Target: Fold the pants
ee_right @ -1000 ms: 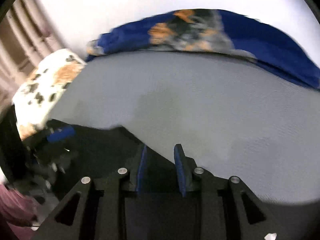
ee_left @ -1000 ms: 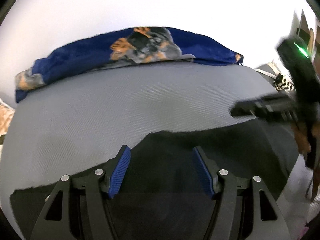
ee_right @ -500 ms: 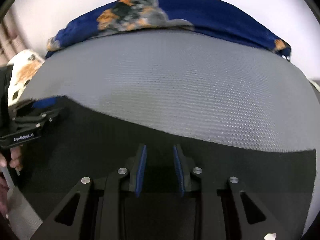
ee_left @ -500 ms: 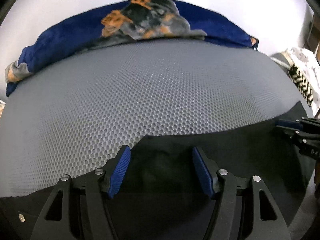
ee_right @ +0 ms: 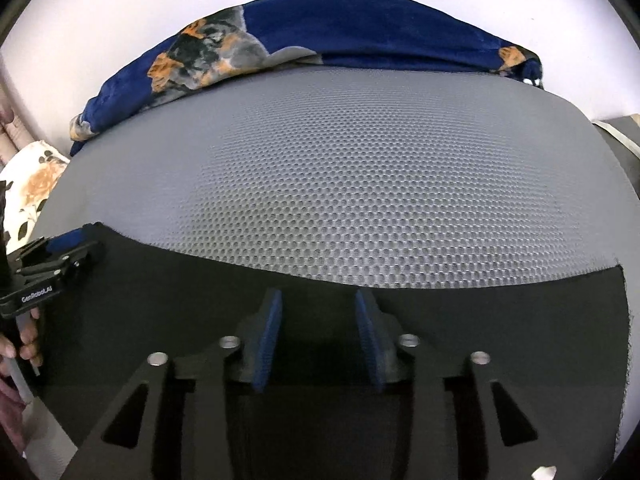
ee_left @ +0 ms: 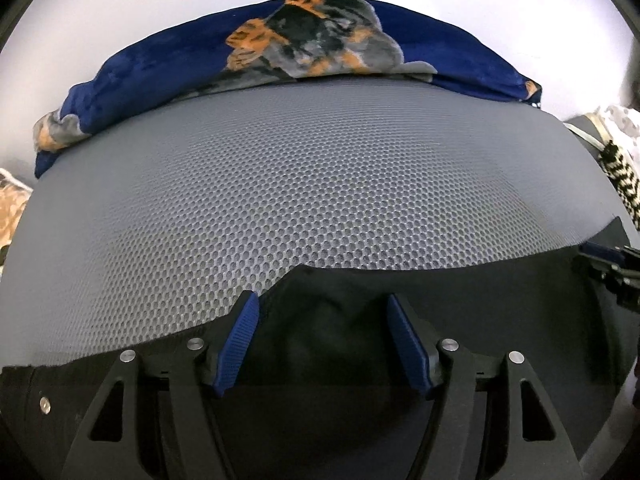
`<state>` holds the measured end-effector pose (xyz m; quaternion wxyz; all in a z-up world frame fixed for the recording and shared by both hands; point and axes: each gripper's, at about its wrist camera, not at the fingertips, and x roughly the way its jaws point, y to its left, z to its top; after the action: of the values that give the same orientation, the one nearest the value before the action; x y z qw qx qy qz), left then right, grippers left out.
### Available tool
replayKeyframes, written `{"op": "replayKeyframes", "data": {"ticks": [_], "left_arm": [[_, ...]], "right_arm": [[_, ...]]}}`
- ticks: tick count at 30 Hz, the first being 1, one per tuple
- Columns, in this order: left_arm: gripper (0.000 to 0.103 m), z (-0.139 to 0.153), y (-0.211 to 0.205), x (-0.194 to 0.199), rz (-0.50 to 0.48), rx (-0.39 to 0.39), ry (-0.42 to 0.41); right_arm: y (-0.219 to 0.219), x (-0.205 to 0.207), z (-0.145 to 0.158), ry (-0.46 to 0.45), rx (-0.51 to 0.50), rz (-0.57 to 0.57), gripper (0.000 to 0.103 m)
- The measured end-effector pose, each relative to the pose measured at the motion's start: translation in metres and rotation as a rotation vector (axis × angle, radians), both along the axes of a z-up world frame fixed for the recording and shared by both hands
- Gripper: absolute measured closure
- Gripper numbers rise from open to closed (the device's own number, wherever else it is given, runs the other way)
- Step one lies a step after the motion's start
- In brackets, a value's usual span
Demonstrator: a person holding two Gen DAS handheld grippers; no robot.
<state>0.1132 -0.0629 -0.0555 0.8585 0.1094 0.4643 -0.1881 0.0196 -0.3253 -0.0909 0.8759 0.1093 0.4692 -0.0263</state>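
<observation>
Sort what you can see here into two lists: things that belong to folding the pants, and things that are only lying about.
Belongs to the job:
- black pants
- left gripper
- right gripper
- grey mesh surface, as the work area

Lying about:
- blue dog-print blanket
- floral cloth

- The right gripper has dropped close over the black pants; its jaws have just been opening, pads clear of the cloth.
- The pants' edge now lies flat on the grey mat.
- The left gripper has sunk nearer too.

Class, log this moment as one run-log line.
task: fold pants | left gripper: open over black pants | right gripper: just opened, nothing gripped | surface: grey mesh mat
</observation>
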Motion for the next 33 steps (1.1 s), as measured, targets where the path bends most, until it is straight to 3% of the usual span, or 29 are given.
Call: {"op": "replayKeyframes", "data": {"ticks": [11,15,26,30,33], "left_arm": [[0.036,0.008,-0.009,-0.031,0.026,0.007,0.005],[0.036,0.008,-0.017,-0.045,0.014,-0.002,0.014],[0.036,0.004,-0.038,-0.072,-0.023,-0.012,0.002],[0.036,0.001,-0.039,-0.075,-0.020,-0.005,0.009],[0.036,0.002,-0.040,-0.076,-0.021,-0.009,0.012]], "right_arm": [[-0.004,-0.006,0.010,-0.004,0.010,0.026,0.059],[-0.020,-0.017,0.020,-0.018,0.084,0.038,0.059],[-0.111,-0.077,0.022,0.019,0.259,-0.029,0.056],[-0.160,-0.102,0.016,0.023,0.340,-0.097,0.055],[-0.194,-0.119,0.011,0.031,0.342,-0.165,0.054]]}}
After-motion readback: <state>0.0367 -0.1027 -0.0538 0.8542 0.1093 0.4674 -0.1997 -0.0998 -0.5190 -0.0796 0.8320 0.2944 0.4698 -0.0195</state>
